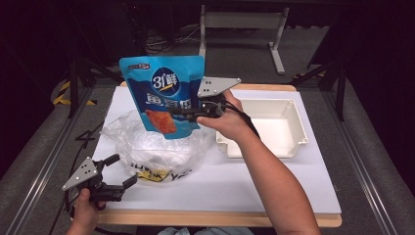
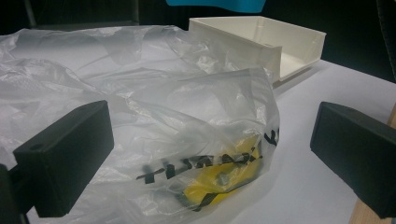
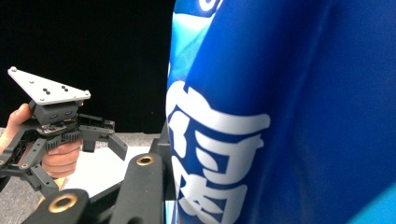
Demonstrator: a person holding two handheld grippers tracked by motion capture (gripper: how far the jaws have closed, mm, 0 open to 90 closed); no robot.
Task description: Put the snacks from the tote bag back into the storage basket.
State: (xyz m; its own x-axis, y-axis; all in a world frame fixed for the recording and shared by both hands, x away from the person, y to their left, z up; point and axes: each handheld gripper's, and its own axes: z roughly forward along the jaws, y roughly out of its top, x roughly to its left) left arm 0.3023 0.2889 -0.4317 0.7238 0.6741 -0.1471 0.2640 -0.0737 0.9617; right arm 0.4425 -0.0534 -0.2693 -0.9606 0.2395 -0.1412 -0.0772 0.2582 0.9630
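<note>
The blue snack pouch (image 1: 164,93) is held upright in the air above the clear plastic bag (image 1: 156,147), pinched at its right edge by the right gripper (image 1: 188,113), whose jaws are pressed together on it. The bag, crumpled and printed with black and yellow, is spread over the left half of the white-covered desk (image 1: 293,181). A white tray (image 1: 266,125) is set near the far right corner of the desk. The left gripper (image 1: 120,171) is held at the near left corner, its jaws spread, just beside the bag
</note>
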